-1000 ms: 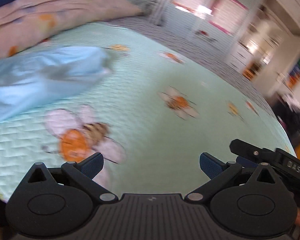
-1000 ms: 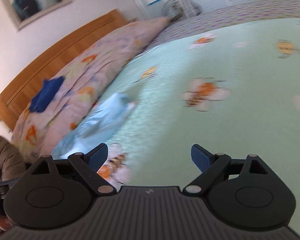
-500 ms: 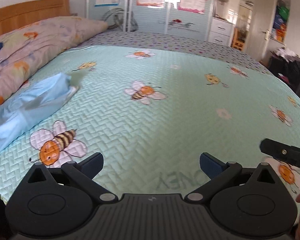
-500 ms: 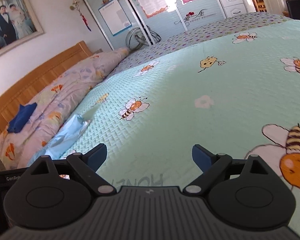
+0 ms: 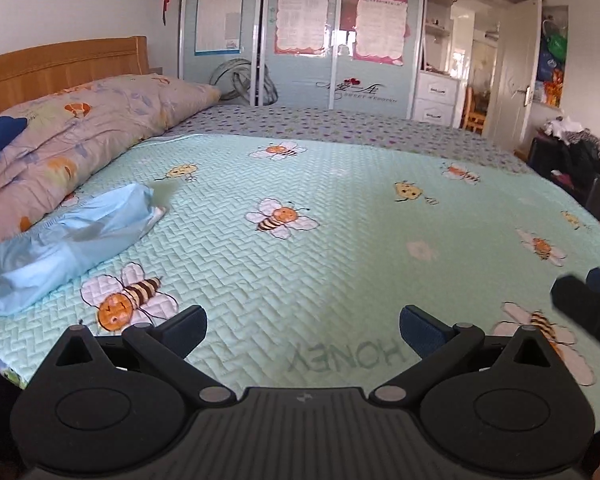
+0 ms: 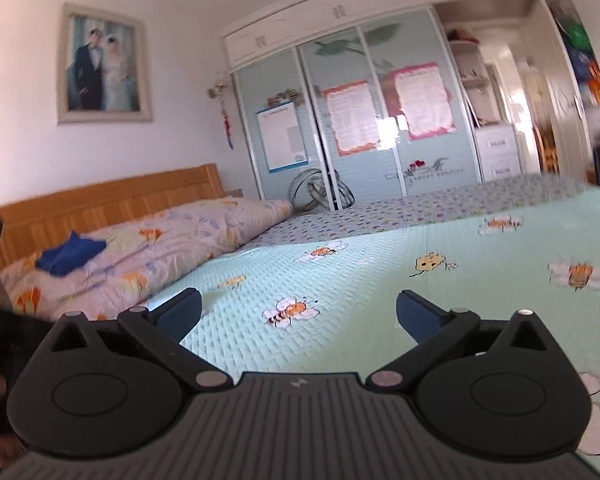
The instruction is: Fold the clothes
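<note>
The left tool (image 5: 302,330) hangs over the near part of the bed, its blue-padded fingers (image 5: 420,330) spread wide with only the quilt showing between them. The right tool (image 6: 298,314) points almost level across the bed; its jaws are opening, and nothing sits between them. In the left wrist view part of the right tool shows dark and blurred at the right edge, apart from the left one.

Beneath both tools lies a mint-green quilt (image 5: 340,220) printed with cartoon bees and the word HONEY, which shows just ahead of the left tool. A crumpled light blue garment (image 5: 64,240) rests on the quilt on the left side, near the pillows and well apart from either tool; neither touches it. Just beyond it a floral duvet (image 5: 84,132) is heaped along the wooden headboard (image 5: 60,64), with a dark blue cloth (image 6: 70,256) lying on top. At the far side of the bed stands a sliding-door wardrobe (image 5: 300,40) with posters stuck on it. A framed photograph (image 6: 102,64) hangs on the wall above the headboard.
</note>
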Demonstrator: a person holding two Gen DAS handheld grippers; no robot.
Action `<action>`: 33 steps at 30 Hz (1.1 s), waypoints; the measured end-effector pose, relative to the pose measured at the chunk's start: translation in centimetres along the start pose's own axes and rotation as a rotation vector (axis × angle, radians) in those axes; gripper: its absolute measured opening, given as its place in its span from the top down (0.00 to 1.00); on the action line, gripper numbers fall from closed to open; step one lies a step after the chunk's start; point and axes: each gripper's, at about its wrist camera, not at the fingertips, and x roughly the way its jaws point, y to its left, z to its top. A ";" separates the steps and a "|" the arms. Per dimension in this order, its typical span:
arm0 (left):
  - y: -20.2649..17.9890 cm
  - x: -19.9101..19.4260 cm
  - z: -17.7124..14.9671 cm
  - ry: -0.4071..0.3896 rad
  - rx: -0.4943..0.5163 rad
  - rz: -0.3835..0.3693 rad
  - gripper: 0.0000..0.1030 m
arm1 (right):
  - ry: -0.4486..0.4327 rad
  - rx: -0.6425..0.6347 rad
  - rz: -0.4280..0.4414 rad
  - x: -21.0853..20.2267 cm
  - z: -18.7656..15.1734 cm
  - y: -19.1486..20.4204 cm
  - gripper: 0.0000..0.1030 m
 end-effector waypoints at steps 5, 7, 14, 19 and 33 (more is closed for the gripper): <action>-0.5 -1.9 -0.2 -0.032 -0.008 -0.006 0.01 | -0.056 -0.033 0.032 -2.2 0.4 0.5 0.00; -0.4 -2.7 -0.2 -0.048 -0.009 -0.009 0.01 | -0.080 -0.043 0.041 -2.9 0.8 0.8 0.00; -0.1 -4.6 -0.5 -0.072 -0.020 -0.013 0.01 | -0.148 -0.087 0.040 -4.6 1.1 2.5 0.00; 0.0 -5.8 -0.5 -0.101 -0.033 -0.027 0.01 | -0.163 -0.151 0.064 -5.8 1.8 3.7 0.00; -1.4 -3.7 -0.3 -0.069 0.008 -0.005 0.01 | -0.099 -0.132 0.005 -6.5 1.6 2.8 0.00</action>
